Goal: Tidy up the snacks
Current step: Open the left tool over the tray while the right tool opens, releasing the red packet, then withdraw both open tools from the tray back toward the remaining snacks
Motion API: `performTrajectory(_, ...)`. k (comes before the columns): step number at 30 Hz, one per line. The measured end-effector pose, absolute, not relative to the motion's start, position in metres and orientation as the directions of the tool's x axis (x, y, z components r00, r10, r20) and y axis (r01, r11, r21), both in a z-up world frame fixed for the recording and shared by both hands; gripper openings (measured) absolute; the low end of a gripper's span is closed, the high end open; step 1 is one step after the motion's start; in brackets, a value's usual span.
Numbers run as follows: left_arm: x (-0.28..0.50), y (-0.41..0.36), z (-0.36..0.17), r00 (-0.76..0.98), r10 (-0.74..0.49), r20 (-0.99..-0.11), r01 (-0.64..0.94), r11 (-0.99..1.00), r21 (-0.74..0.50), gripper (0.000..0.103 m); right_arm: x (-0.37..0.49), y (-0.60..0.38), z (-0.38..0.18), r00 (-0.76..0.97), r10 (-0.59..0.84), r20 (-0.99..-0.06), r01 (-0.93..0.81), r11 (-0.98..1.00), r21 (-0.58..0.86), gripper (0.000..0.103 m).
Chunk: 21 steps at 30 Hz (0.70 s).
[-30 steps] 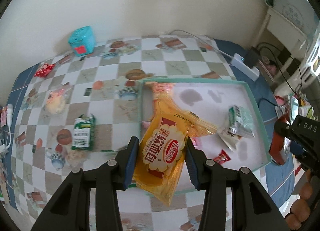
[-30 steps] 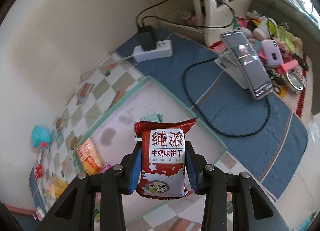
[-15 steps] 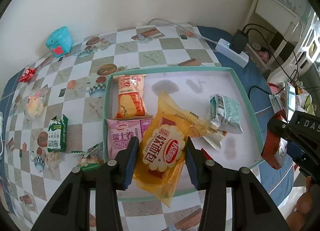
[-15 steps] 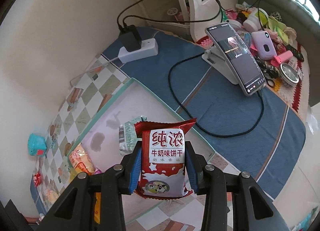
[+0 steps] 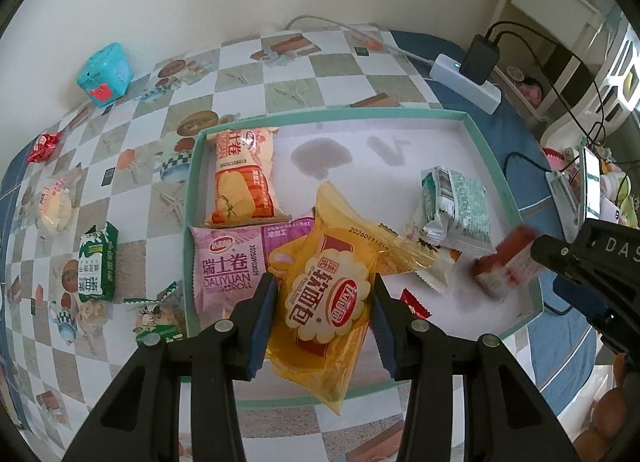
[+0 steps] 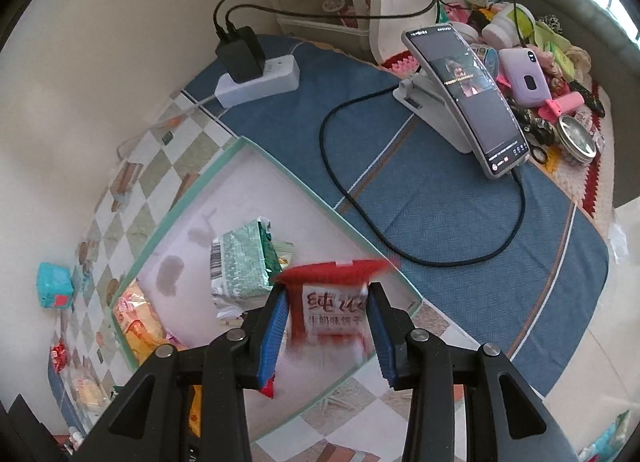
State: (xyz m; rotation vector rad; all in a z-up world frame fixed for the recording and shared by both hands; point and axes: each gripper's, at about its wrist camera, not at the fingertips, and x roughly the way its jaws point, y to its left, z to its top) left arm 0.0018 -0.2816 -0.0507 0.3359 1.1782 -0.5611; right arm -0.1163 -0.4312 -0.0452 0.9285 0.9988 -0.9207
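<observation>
Several packets already lay in the tray. The left gripper clamped a yellow bread packet above it; the right gripper clamped a red biscuit packet. A few snacks, like the green packet, waited on the worktop.

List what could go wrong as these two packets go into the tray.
1. The yellow bread packet hangs over the pink roll packet; released here, it would likely land on top, not flat.
2. The red biscuit packet sits near the tray corner and may tip over the rim.
3. The right gripper is close to the green packet and may knock it.
</observation>
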Motion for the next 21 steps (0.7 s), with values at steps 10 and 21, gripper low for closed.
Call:
performTrajectory(10,0.003,-0.283,-0.052,0.271,-0.234,-0.934,0.582,0.812,-0.035,0.057,-0.113,-0.430,-0.051,0.247,-0.178,-0.952,0.929,0.324,0.181,0.043)
performTrajectory(21,0.011,-0.269,-0.041,0.303,-0.242,-0.922,0.548,0.836,-0.039,0.071,-0.117,-0.432,-0.055,0.252,-0.161,-0.954,0.934,0.299,0.197,0.063)
